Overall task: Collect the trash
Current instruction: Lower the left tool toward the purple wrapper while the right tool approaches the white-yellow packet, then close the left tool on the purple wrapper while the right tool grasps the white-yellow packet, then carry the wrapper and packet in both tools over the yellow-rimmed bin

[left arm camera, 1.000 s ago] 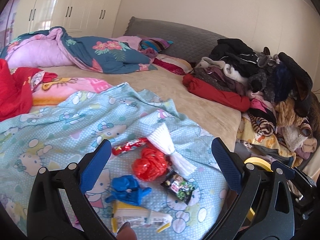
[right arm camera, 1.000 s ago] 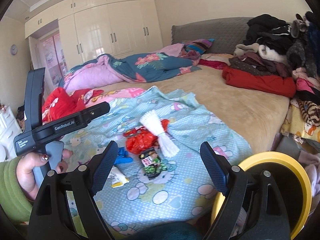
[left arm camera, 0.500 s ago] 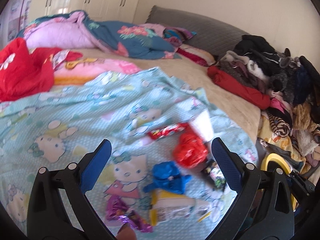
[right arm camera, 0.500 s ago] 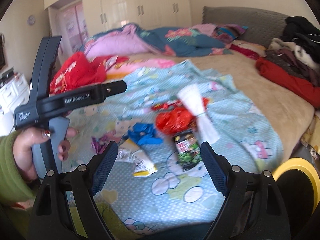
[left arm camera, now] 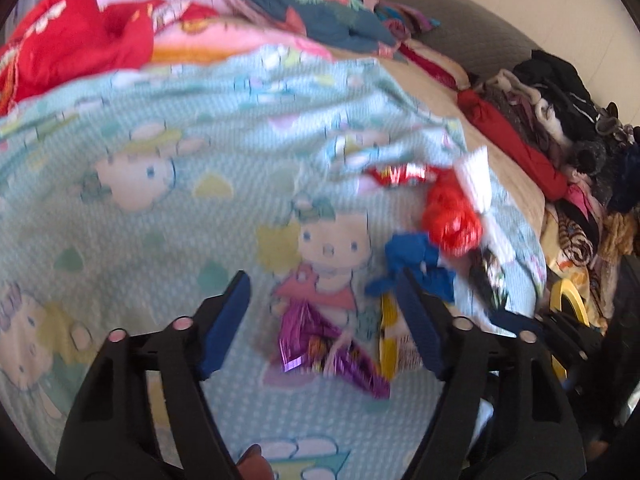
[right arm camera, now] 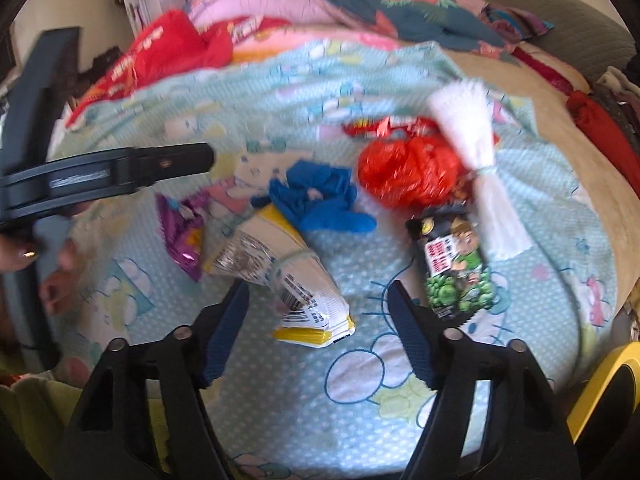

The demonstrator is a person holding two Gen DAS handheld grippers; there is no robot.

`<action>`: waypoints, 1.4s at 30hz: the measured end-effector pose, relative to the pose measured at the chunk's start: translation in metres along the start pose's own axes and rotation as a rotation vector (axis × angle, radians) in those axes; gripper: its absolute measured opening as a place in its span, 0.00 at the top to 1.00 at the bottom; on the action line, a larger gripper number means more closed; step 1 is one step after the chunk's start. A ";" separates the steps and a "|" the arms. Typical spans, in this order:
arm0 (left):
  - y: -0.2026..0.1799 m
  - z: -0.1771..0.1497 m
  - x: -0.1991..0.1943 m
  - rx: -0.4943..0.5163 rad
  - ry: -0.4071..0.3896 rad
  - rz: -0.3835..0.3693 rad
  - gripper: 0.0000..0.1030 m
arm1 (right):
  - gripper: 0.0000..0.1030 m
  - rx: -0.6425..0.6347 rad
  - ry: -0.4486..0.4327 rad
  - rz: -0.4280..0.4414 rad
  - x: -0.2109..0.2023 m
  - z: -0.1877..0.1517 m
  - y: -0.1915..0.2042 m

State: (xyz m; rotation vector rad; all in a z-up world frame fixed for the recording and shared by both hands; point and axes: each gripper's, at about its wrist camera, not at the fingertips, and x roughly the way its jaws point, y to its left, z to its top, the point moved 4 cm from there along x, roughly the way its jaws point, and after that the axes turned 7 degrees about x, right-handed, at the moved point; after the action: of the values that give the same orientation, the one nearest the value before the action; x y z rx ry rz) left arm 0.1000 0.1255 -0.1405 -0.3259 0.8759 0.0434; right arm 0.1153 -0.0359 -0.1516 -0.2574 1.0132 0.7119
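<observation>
Closing, both jaws straddle untouched trash: left gripper (left arm camera: 322,300) the purple wrapper (left arm camera: 320,344), right gripper (right arm camera: 318,312) the white-yellow packet (right arm camera: 296,276)

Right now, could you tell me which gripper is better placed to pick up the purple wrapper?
Left. The purple wrapper lies directly between the left gripper's closing jaws, while the right gripper is lined up on the white-and-yellow packet.

Both wrist views look steeply down along their fingers, close over the bed (left arm camera: 516,184). The left view faces the purple wrapper (left arm camera: 320,344); the right view faces the white pouch (right arm camera: 288,276). Both share that litter, the blue glove (right arm camera: 320,196) and the red bag (left arm camera: 452,220).
</observation>
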 end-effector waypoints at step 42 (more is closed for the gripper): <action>-0.111 0.027 -0.020 0.164 -0.089 -0.150 0.78 | 0.68 0.332 -0.258 0.055 -0.105 -0.016 -0.085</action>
State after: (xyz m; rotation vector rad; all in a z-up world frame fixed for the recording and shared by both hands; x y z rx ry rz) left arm 0.1264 0.0301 -0.0805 -0.2332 0.7597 -0.1512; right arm 0.1248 -0.1519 -0.0817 0.1485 0.8770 0.5971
